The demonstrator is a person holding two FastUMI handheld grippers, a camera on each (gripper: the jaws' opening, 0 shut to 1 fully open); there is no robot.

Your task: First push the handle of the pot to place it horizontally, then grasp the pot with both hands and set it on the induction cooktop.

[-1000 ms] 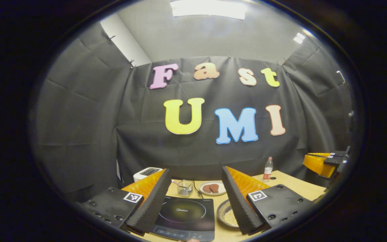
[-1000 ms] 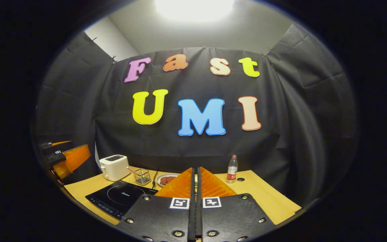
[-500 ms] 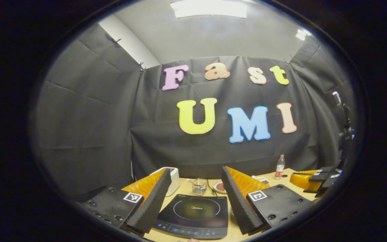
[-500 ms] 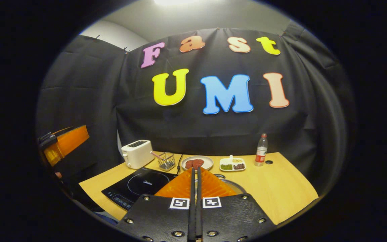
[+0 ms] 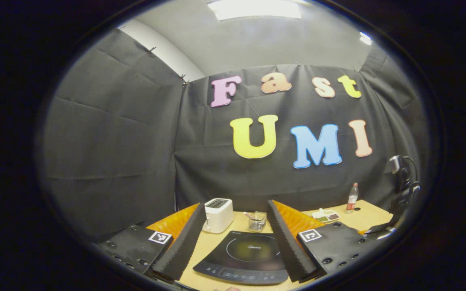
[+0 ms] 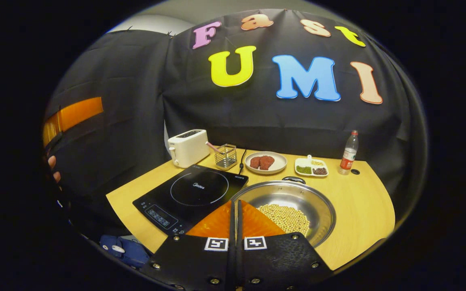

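Observation:
A steel pot (image 6: 320, 204) holding soybeans (image 6: 285, 218) stands on the wooden table (image 6: 366, 206), right of the black induction cooktop (image 6: 194, 192). One dark pot handle (image 6: 293, 179) shows at its far rim. My right gripper (image 6: 235, 201) is shut and empty, its tips over the pot's near left rim; I cannot tell if they touch it. My left gripper (image 5: 236, 203) stands open and empty above the near edge of the cooktop (image 5: 245, 258). In the right gripper view the left gripper (image 6: 73, 116) appears as an orange bar at the far left, with fingers of a hand (image 6: 53, 167) below it.
Behind the cooktop are a white toaster (image 6: 187, 147), a wire basket (image 6: 226, 155), a plate of meat (image 6: 264, 162), a divided dish (image 6: 310, 167) and a bottle (image 6: 349, 152). The toaster (image 5: 218, 215) and bottle (image 5: 352, 197) also show in the left gripper view.
The right gripper's view has tipped down and moved forward, bringing the pot and whole table into sight. The left gripper has swung left, toward the cooktop and toaster. Both keep their states.

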